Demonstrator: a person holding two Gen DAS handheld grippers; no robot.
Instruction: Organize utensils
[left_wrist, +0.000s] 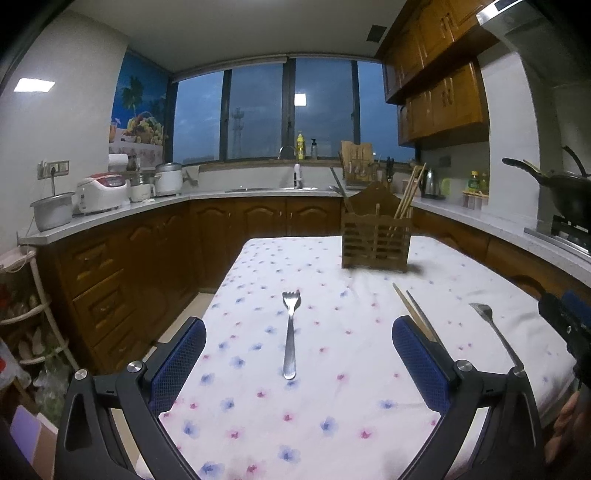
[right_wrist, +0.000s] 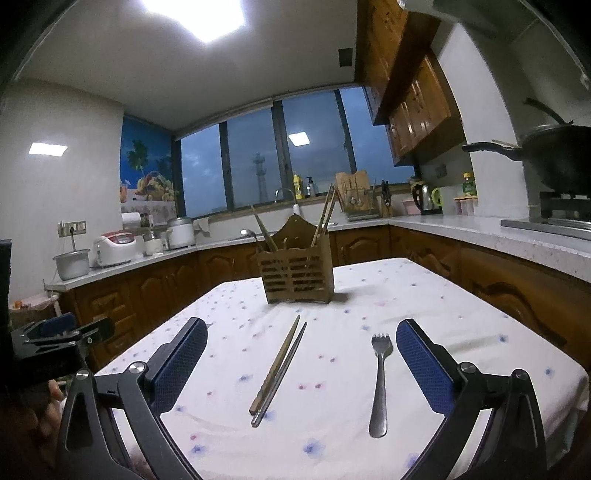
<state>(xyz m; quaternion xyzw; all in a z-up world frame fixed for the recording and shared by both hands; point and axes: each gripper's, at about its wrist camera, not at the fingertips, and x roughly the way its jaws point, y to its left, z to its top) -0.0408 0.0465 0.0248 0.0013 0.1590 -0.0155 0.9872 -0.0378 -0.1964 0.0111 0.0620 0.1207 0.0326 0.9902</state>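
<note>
On the left wrist view, my left claw (left_wrist: 297, 363) hangs above the table (left_wrist: 332, 424) with its jaws wide apart and nothing between them. A fork (left_wrist: 290, 334) lies dead ahead, centred in the gap, its handle end nearest me and its tines pointing away, so its long axis runs straight along my line of approach. To the right of my right finger I see chopsticks (left_wrist: 419, 317), partly hidden behind that finger, and further right a second fork (left_wrist: 495, 332), near the right claw's body (left_wrist: 565, 321) at the frame edge. The holder (left_wrist: 375, 242) stands ahead and a little right, well beyond the fork, with sticks already in it.

On the right wrist view, my right claw (right_wrist: 301, 367) is also spread open and empty. The chopsticks (right_wrist: 279, 369) lie between the fingers, slightly left of centre, side by side and touching near the close end, slanting away to the right. The second fork (right_wrist: 380, 384) lies just inside my right finger, handle toward me, tines away. The holder (right_wrist: 297, 275) sits straight ahead past the chopstick tips. The left claw's body (right_wrist: 55, 338) shows at far left.

I judge the left claw better placed for its centred fork; because the handle lies lengthwise, closing across it should pinch the narrow shaft
</note>
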